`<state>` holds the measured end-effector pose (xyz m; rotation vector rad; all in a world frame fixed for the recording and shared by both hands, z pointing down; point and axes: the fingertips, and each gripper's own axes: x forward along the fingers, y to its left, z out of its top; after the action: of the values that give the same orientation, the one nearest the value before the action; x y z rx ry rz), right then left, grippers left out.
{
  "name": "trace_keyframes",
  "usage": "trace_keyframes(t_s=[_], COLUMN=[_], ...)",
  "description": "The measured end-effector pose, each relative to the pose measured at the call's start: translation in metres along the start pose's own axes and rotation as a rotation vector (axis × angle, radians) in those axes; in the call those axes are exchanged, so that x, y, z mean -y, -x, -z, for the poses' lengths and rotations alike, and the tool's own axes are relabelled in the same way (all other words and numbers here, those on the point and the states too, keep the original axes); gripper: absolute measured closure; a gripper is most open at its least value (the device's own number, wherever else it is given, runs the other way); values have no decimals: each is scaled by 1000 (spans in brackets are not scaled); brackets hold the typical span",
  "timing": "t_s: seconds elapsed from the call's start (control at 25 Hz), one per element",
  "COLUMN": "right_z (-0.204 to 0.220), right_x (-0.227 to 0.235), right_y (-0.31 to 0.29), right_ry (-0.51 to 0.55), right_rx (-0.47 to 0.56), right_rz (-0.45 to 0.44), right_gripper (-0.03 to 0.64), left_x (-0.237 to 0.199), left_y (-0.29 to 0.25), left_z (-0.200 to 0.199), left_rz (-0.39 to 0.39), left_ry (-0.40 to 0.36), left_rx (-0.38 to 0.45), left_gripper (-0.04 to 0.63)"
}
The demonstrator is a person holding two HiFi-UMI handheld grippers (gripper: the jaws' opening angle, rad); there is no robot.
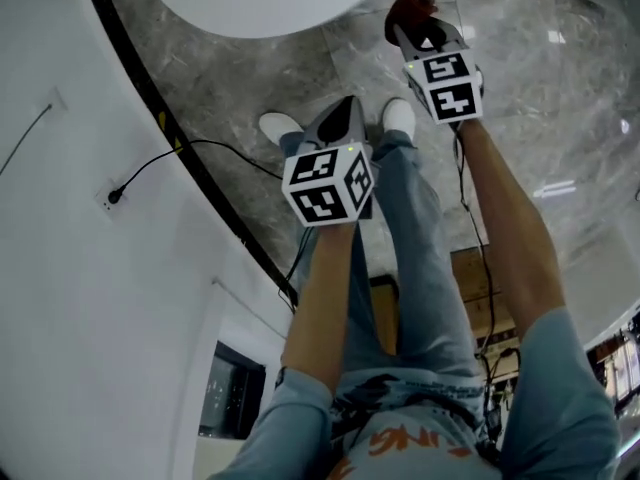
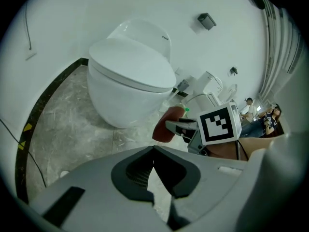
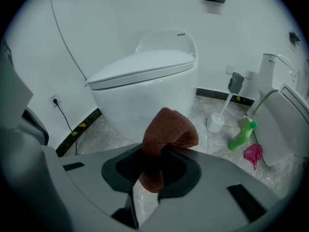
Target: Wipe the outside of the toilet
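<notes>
Your right hand-held gripper (image 3: 153,153) is clamped on a brown cloth (image 3: 169,129), which folds up and over the jaws. The toilet (image 3: 145,81) stands near the cloth at 12 o'clock from it, lid down. Your left hand-held gripper (image 2: 154,151) has its jaw tips together with nothing between them. In the head view it hangs at 7 o'clock from the right one. A brush (image 3: 219,112) and a green bottle (image 3: 241,135) stand at 2 o'clock from the cloth.
</notes>
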<state>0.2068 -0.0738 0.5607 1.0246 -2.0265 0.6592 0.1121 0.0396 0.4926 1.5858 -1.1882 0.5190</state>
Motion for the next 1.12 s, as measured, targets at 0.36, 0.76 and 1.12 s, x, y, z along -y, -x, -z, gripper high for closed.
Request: trace_keyframes(t_s=[0.36, 0.76, 1.12], right_z=[-8, -12, -12], right_x=[23, 7, -34], right_y=[-48, -73, -61], right_ry=[39, 67, -13], right_rx=[2, -28, -33], right_rz=[-9, 29, 84], right_gripper=[540, 540, 540], left_x=[13, -5, -43], left_y=[-27, -11, 15], left_z=[-27, -30, -35], left_rz=[-18, -43, -16], left_ry=[-51, -51, -25], left_rx=[56, 94, 112], left_gripper=[601, 601, 601])
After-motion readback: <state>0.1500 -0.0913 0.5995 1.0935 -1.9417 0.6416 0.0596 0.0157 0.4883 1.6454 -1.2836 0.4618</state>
